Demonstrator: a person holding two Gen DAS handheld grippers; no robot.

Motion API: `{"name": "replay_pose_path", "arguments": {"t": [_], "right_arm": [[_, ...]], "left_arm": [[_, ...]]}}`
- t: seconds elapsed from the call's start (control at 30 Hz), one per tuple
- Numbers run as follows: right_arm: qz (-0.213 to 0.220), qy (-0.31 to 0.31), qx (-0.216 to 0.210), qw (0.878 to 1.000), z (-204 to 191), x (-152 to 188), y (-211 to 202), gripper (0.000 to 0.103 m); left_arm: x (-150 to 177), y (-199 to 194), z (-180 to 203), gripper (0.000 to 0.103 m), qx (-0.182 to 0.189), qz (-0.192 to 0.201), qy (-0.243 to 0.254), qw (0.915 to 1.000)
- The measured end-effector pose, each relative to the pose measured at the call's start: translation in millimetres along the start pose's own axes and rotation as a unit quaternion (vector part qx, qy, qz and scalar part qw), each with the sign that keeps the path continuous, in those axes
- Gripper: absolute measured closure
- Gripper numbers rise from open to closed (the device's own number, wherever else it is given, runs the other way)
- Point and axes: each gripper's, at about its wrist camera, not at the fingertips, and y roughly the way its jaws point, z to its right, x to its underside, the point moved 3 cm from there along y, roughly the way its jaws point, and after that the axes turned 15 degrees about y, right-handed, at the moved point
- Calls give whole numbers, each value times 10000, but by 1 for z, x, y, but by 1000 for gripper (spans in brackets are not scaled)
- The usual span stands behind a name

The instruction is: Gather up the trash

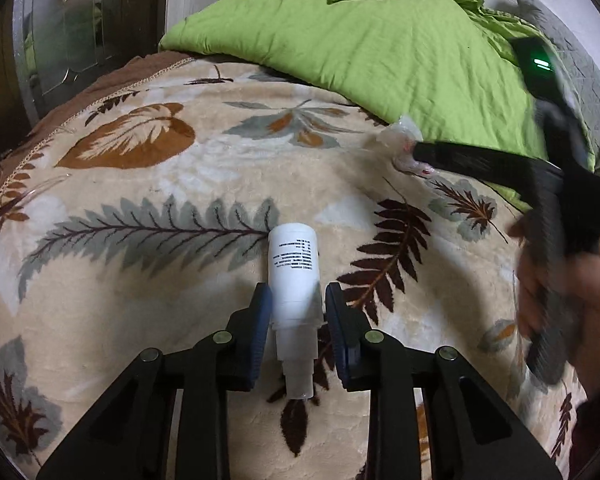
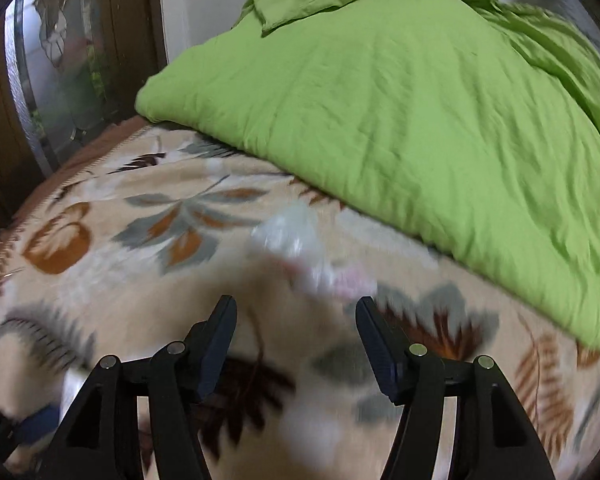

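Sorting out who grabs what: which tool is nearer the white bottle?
Left. The left tool has the white bottle between its fingers; the right tool is off to the side, at the clear wrapper by the green duvet.

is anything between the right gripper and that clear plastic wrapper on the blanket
Nothing visible. The right gripper is open, and only bare blanket lies between it and the plastic wrapper, just ahead near the green duvet.

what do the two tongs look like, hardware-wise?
Both tongs match: the left tongs and the right tongs are matte black plastic linkage arms with triangular cutouts, round silver pivot pins and dark blue ribbed pads. In the left wrist view, the right unit shows a black ribbed handle and a green indicator light.
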Motion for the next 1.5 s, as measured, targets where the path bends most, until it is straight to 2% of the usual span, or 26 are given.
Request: {"name": "replay_pose_path", "arguments": {"t": [0.17,0.23,0.27,0.3,0.43,0.57,0.7,0.8,0.9,1.1,1.27,1.5], "right_arm": [[-109,-326,366,9987,-7,-16,42,37],[-130,-340,416,9985,-4,-17,51,54],[-73,-333,475,9983,-3,-17,51,57],[-12,-218,411,9989,1,-17,47,73],[122,396,47,9991,16,-13,15,74],[388,899,-475,9941,24,1,-42,75],[460,1389,-1043,9837,32,32,-101,74],[289,1849,-1475,9712,39,64,-131,74],[209,2167,-1648,9620,47,96,-153,74],[111,2757,-1661,9467,66,161,-181,74],[147,3155,-1516,9366,85,198,-200,74],[358,3270,-1333,9349,97,233,-234,74]], "left_arm": [[-2,7,-2,76,68,-81,-26,9999],[-2,9,-2,75,122,-106,-41,9999],[-1,10,-3,74,161,-127,-78,9998],[-1,12,-4,73,201,-147,-112,9996],[2,21,-10,72,412,-348,-347,9979],[2,23,-13,71,547,-322,-453,9970],[0,26,-12,70,492,-268,-360,9978],[-1,25,-12,74,469,-237,-289,9982],[-1,23,-11,74,470,-190,-229,9985],[3,3,-1,74,648,35,-109,9978],[7,-27,23,74,622,388,357,9967],[36,-82,70,74,720,763,1119,9882]]}}
